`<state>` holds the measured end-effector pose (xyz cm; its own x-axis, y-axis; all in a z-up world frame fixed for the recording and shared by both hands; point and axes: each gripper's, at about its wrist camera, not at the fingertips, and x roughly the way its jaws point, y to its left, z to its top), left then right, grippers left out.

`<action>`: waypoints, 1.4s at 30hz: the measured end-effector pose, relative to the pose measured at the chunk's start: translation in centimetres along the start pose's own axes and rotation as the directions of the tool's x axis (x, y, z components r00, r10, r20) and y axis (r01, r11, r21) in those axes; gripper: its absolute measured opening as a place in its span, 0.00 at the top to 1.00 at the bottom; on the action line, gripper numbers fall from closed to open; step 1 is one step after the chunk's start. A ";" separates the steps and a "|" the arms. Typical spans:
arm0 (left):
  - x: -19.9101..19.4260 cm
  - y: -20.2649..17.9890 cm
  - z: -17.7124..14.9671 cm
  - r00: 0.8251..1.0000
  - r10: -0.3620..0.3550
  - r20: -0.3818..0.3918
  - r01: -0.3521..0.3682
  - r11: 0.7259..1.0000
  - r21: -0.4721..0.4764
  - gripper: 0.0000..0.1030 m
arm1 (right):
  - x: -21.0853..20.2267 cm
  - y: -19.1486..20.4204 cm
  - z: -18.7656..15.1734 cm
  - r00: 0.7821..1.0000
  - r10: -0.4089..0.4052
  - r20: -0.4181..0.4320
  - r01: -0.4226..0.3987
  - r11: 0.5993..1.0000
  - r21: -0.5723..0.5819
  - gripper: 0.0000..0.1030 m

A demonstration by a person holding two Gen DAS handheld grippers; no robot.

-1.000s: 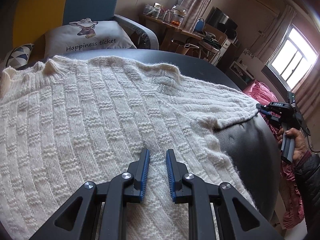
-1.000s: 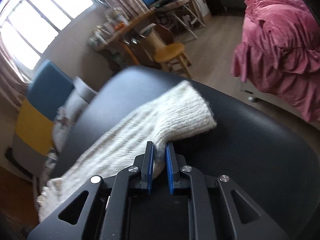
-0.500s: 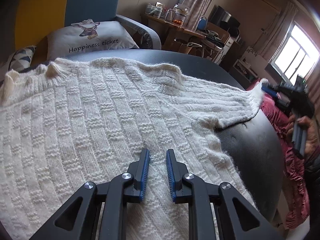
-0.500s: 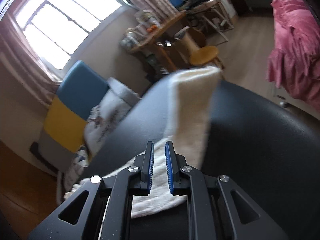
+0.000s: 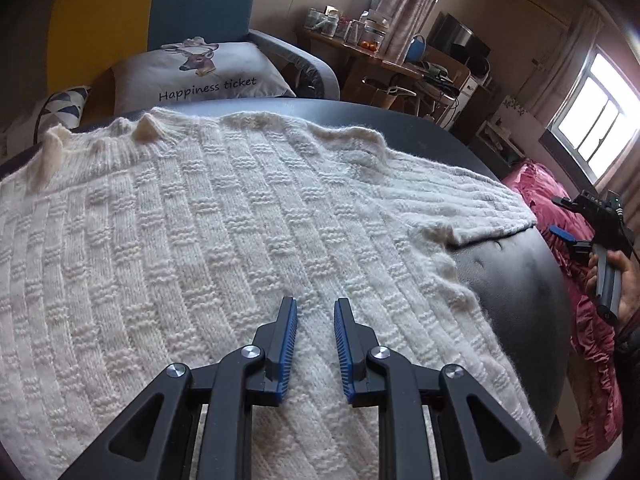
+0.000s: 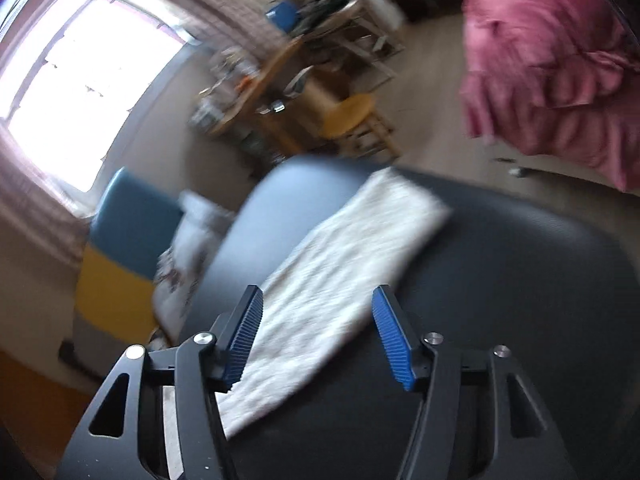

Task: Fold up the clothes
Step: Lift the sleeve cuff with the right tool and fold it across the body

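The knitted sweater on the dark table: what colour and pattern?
Cream-white sweater, basket-weave block knit; clearest in the left wrist view.

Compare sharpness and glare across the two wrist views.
Left wrist: sharp, cream knitted sweater crisp, fisheye bending at edges. Right wrist: motion-smeared, bright window blown out; only the right gripper, jaws opening, looks sharp.

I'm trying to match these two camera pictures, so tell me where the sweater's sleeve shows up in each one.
Left wrist view: the sleeve lies flat at right of centre, its cuff toward the right tongs at the edge.
Right wrist view: the sleeve runs diagonally through the centre, from between the opening tongs up to the right; nothing presses on it.
Shared landmark: the blue and yellow armchair.
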<state>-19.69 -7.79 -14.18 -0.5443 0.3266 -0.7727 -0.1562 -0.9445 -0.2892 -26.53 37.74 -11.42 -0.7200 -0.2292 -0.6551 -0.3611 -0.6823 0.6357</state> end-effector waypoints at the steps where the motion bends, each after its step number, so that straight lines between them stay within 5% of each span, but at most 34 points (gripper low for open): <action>1: 0.0 0.0 0.0 1.000 0.004 0.001 -0.004 1.000 0.004 0.82 | 0.2 -0.6 0.4 1.000 -0.030 0.000 0.030 1.000 0.007 0.39; 7: 0.2 0.0 0.0 1.000 0.006 0.000 -0.006 1.000 0.009 0.81 | 3.7 -2.0 2.2 0.997 -0.071 -0.033 0.072 0.997 0.025 0.38; 9: 0.1 -0.2 -0.1 1.000 0.006 0.001 -0.006 1.000 0.009 0.81 | 4.4 -1.4 2.6 0.998 -0.060 0.004 0.060 0.998 0.002 0.26; 11: 0.1 -0.2 -0.2 1.000 0.004 0.001 -0.004 1.000 0.008 0.81 | 5.0 -0.7 2.8 0.999 -0.037 0.026 0.037 0.999 0.005 0.04; 17: 0.2 -0.3 -0.3 1.000 -0.006 0.004 0.006 1.000 0.012 0.78 | 6.0 0.9 2.5 0.996 -0.094 0.013 0.094 0.993 -0.077 0.01; 19: 0.2 -0.2 -0.2 1.000 -0.007 0.003 0.007 1.000 0.012 0.78 | 5.9 1.0 2.6 0.993 -0.118 0.009 0.118 0.989 -0.089 0.12; 21: 0.2 -0.2 -0.2 1.000 -0.007 0.003 0.007 1.000 0.012 0.78 | 6.2 0.8 2.5 0.991 -0.135 -0.016 0.133 0.987 -0.086 0.76; 22: 0.2 -0.1 -0.2 1.000 -0.007 0.003 0.007 1.000 0.012 0.78 | 6.5 0.4 2.4 0.989 -0.144 -0.041 0.141 0.987 -0.070 0.93; 28: 0.1 -0.2 -0.3 1.000 -0.007 0.006 0.007 1.000 0.014 0.77 | 5.9 2.1 1.6 0.992 -0.129 -0.001 0.127 0.980 -0.154 0.93; 33: -0.1 -0.1 -0.1 1.000 -0.017 0.001 0.017 1.000 -0.007 0.77 | 3.9 6.9 0.8 1.000 0.030 0.005 -0.028 0.967 -0.255 0.93; 42: -3.4 2.0 0.8 0.997 -0.072 0.043 0.077 0.988 -0.137 0.77 | 3.3 19.8 -7.7 0.953 0.227 -0.200 -0.300 0.798 -0.522 0.93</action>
<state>-18.85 -10.78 -11.65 -0.5662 0.3918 -0.7252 -0.0829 -0.9024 -0.4228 -31.48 18.13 -4.14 -0.6499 -0.5123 -0.5615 0.2373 -0.8386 0.4904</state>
